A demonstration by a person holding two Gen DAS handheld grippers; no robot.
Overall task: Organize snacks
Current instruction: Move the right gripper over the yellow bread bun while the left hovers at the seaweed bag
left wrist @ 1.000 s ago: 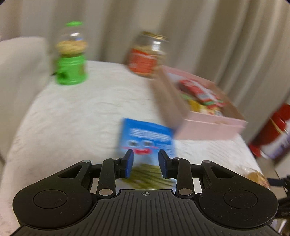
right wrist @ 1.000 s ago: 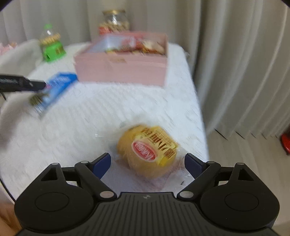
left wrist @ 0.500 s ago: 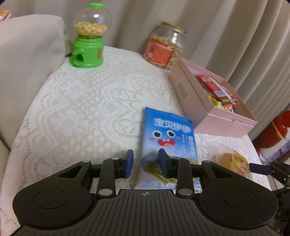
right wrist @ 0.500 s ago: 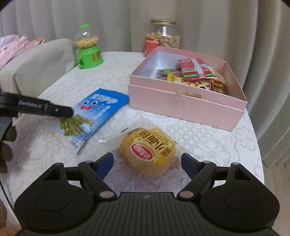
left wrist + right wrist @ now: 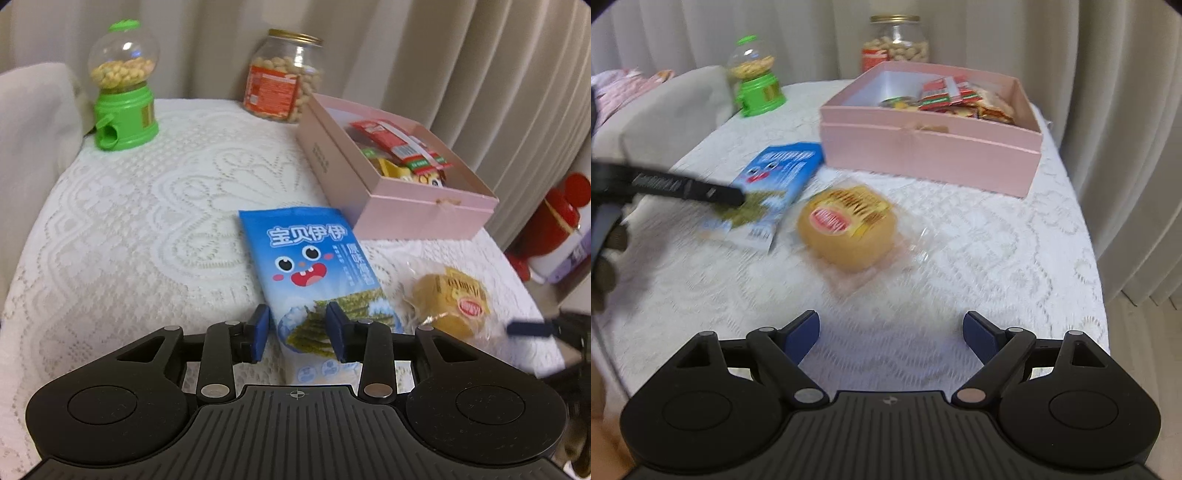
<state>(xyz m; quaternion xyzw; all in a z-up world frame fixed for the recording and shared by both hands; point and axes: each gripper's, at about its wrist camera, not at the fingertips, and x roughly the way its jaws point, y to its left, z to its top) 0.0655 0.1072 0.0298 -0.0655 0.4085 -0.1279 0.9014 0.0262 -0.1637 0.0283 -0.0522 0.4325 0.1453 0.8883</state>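
White lace tablecloth [image 5: 147, 229], glossy blue foil packet [image 5: 310, 258], matt pink cardboard box [image 5: 923, 147]

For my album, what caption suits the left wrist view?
Left gripper straddling a blue seaweed snack bag beside the pink box.

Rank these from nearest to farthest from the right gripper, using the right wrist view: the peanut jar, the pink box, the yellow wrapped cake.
From the right gripper, whose jaws stand wide open:
1. Yellow wrapped cake, straight ahead on the lace cloth, slightly left.
2. Pink box, behind the cake, right of centre.
3. Peanut jar, at the far edge by the curtain, behind the box.
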